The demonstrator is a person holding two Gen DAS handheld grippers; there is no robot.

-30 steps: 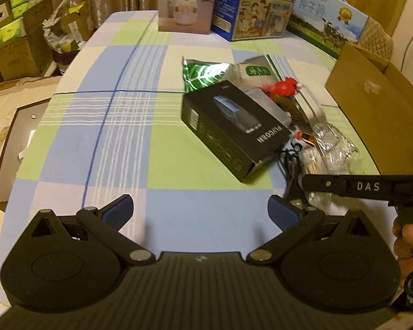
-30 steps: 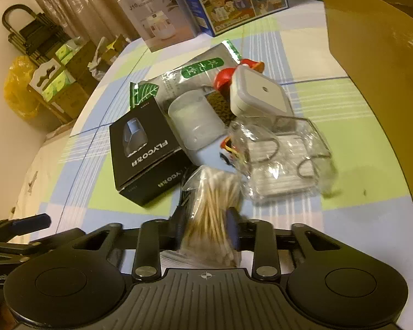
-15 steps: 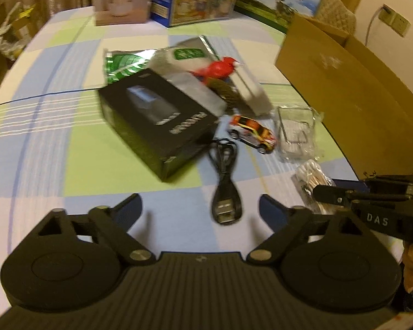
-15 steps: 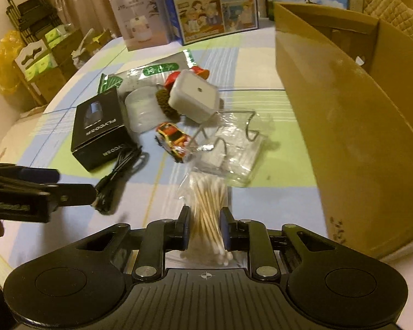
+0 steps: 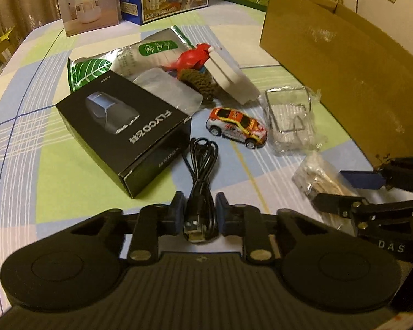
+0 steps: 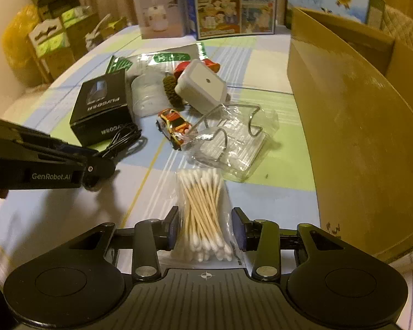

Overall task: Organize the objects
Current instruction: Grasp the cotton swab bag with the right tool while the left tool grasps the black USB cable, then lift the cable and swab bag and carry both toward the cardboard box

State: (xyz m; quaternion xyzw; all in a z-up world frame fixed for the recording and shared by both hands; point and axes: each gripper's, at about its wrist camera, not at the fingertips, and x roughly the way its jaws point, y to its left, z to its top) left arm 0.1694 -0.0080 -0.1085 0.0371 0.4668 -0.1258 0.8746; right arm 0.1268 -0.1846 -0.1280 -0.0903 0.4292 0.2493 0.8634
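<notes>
Clutter on the checked tablecloth (image 5: 68,181) is the job here, and both grippers are down in it at once, presumably feeding the big cardboard box (image 6: 358,126) standing open on the right.

Left gripper (image 5: 198,216) is closing on the coiled black USB cable (image 5: 202,165). Its fingers sit tight either side of the plug end, close enough that I'd call it pinched. Grabbing it at the bunched end makes sense, since a floppy cable taken anywhere else would probably just unravel.

Right gripper (image 6: 205,231) is straddling the bag of cotton swabs (image 6: 202,209), but its jaws are opening, and in its own view there's a clear gap between each pad and the bag. So the swabs are lying on the cloth just beside the box wall, not gripped. Letting go or re-gripping, can't say.

As for how the stuff looks: the cable is thin, glossy, looped loosely, with a metal USB plug. Swabs are wooden sticks with white tips in a clear, crinkly bag. Past them sit a toy car (image 5: 236,128), a clear plastic pack (image 5: 291,121), a black FLYCO box (image 5: 124,134), a white adapter (image 6: 202,85) and a green leaf pouch (image 5: 88,73), all bunched mid-table.
</notes>
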